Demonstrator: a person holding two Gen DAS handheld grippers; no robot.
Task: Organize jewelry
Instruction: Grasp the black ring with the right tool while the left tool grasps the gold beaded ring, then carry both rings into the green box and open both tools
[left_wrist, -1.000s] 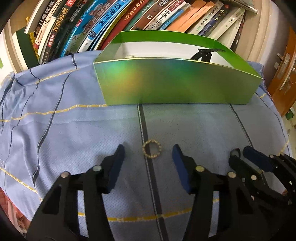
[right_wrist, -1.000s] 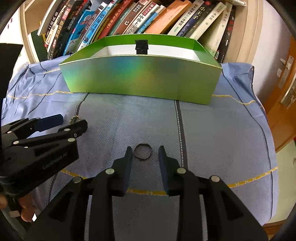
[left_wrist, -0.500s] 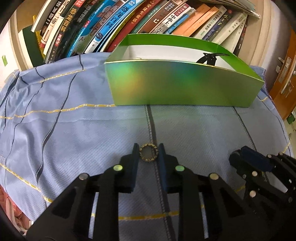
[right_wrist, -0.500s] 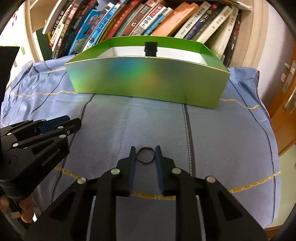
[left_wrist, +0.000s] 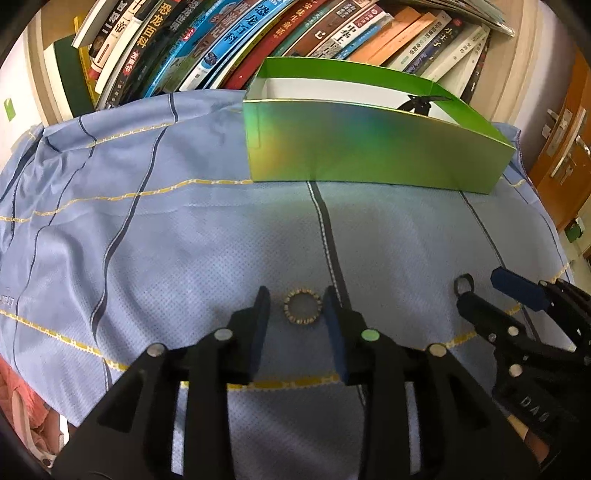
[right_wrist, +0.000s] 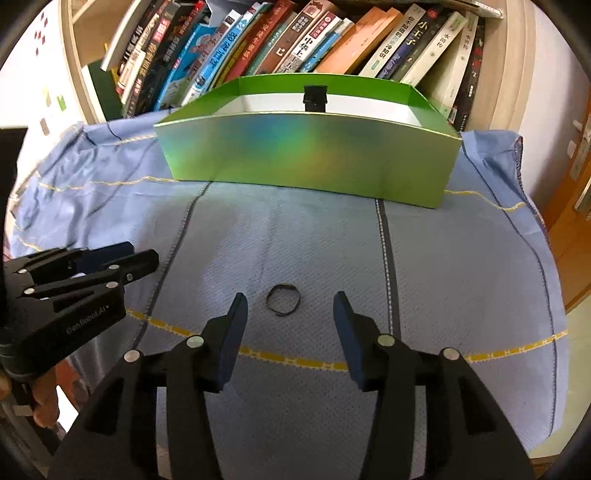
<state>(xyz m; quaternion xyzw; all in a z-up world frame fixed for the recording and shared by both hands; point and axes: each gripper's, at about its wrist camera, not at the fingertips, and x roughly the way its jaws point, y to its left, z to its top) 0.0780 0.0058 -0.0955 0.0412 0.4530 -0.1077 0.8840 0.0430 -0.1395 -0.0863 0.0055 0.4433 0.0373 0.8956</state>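
Left wrist view: the left gripper (left_wrist: 295, 310), pinched close on the gold ring (left_wrist: 303, 311) half a second ago, now stands slightly apart, the ring lying on the cloth (left_wrist: 184, 258) between the fingers; whether the right finger touches it is hard to tell. That grasp looks lost or given up. The gripper sits low, aimed toward the green box (left_wrist: 369, 147).

Right wrist view: the right gripper (right_wrist: 290, 314) has spread wide, leaving the black ring (right_wrist: 283, 299) on the cloth between its fingers, unheld. Both rings remain outside the box.
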